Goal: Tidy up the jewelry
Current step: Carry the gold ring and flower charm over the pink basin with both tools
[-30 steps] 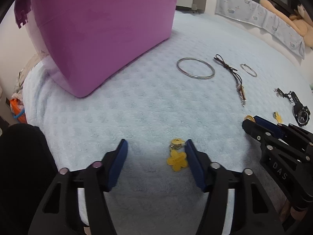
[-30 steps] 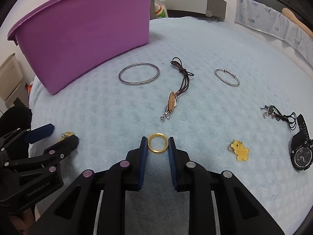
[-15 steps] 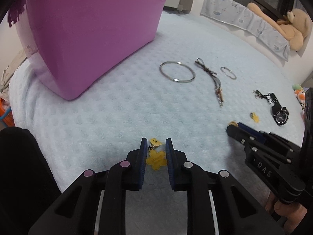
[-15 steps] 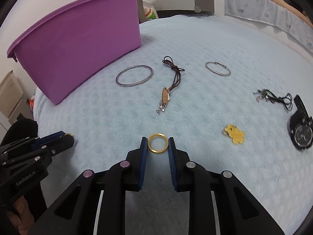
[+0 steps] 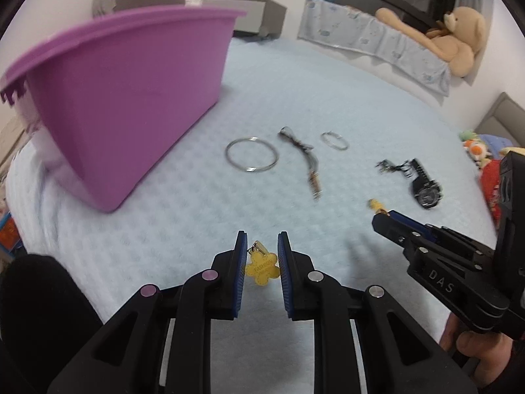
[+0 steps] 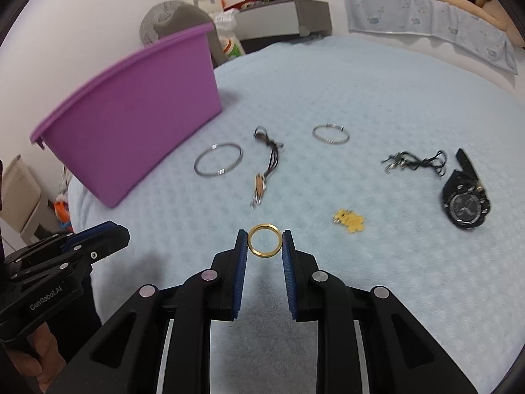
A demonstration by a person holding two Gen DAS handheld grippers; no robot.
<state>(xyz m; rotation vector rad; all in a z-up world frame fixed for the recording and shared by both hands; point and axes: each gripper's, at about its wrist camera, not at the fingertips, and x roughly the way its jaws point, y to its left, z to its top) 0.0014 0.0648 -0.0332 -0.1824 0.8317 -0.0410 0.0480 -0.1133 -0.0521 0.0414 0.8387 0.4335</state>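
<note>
Charm (image 5: 261, 267): light, flat, stiff; left gripper (image 5: 261, 256) jaws clamp its edges (clasp dangling ahead). Ring (image 6: 264, 240): hard, slippery; right gripper (image 6: 264, 246) jaws pinch its rim.
</note>
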